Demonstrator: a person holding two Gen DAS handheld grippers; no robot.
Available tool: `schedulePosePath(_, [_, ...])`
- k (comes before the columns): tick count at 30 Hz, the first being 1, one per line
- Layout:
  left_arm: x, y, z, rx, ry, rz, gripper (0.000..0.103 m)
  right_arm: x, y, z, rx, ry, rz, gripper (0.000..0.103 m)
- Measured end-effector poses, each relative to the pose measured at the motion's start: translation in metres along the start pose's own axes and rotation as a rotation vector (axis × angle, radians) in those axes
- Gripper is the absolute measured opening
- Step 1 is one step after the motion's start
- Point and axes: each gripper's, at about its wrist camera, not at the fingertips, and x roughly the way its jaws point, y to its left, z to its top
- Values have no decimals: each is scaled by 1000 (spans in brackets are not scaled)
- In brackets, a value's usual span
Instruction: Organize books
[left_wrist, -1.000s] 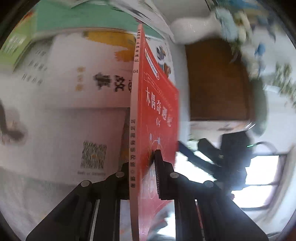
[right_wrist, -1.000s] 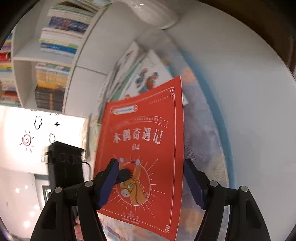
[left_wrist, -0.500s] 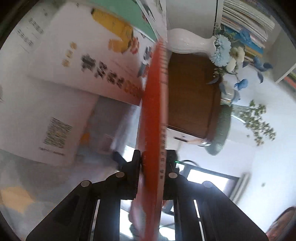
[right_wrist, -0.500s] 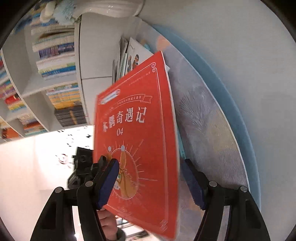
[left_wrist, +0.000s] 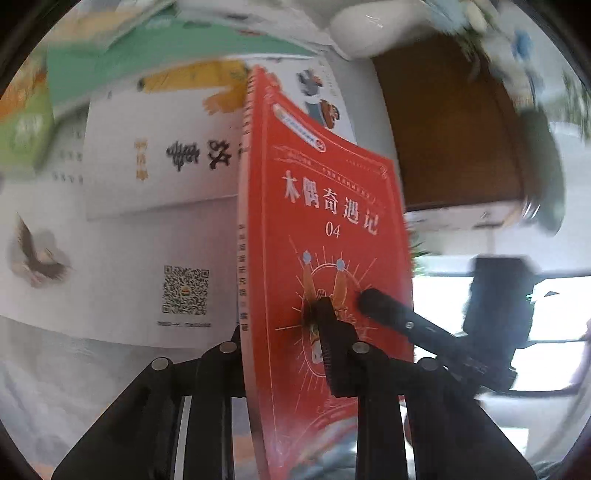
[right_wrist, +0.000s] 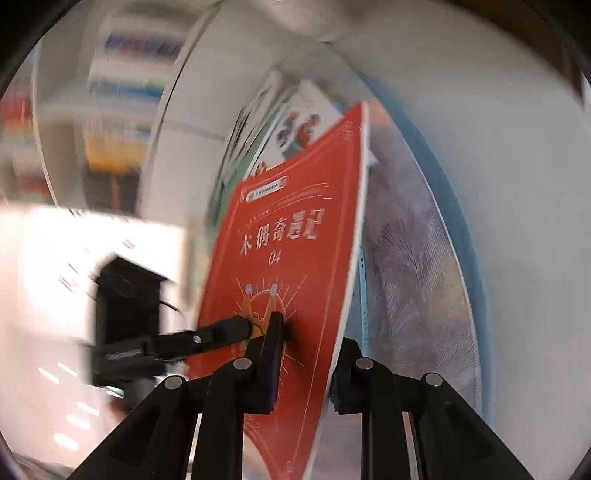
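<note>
Left wrist view: the red book (left_wrist: 325, 236) stands on edge between the fingers of the left gripper (left_wrist: 280, 332), its spine toward the camera and its cover, with white title characters and "04", facing right. The left jaws are opening at this moment with the book between them; the right finger's ribbed pad (left_wrist: 328, 354) lies against the cover, while the left finger is mostly hidden behind the spine, so I cannot tell whether it presses. The book's bottom edge is cut off behind the gripper's frame. 1 finger of the right gripper (left_wrist: 399, 317) reaches in from the right and touches the cover by the sun drawing; its body is a dark blur against a bright window. Behind the book lie flat white books (left_wrist: 147, 192) with a QR code and black brush characters, a green cover (left_wrist: 155, 59) above them, and a blurred white vase (left_wrist: 369, 26) beside a brown wooden panel (left_wrist: 450, 122).

Right wrist view: the same book (right_wrist: 295, 266) sits between the right gripper's (right_wrist: 306, 350) fingers, bowed, its lower corner out of frame. These jaws are closing; the left finger (right_wrist: 273, 354) presses the cover, the right one (right_wrist: 343, 373) is half hidden behind the book's edge. The left gripper (right_wrist: 221, 332) enters from the left, smeared by motion. More books lean behind the red one, and the shelves (right_wrist: 122, 122) at left are too blurred to read.
</note>
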Motion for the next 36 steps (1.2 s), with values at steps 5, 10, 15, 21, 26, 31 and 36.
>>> schedulePosePath(5, [-13, -30, -17, 151, -47, 120, 23, -6, 35, -12, -163, -10, -157, 21])
schedulePosePath(10, [-39, -19, -35, 145, -74, 92, 23, -10, 69, -22, -277, -18, -217, 21])
schedulePosePath(15, [-83, 36, -51, 71, -55, -32, 24, -3, 116, -35, -373, -11, -226, 20])
schedulePosePath(21, [-145, 77, -58, 73, -75, -49, 24, 31, 190, -46, -462, -19, -216, 20])
schedulePosePath(26, [-197, 113, -53, 84, -146, -25, 24, 65, 256, -48, -529, -34, -195, 20])
schedulePosePath(31, [-256, 176, -39, 56, -234, 13, 24, 120, 323, -35, -584, -40, -146, 21])
schedulePosePath(36, [-296, 246, -12, 16, -298, 83, 25, 201, 375, -5, -564, -10, -82, 23])
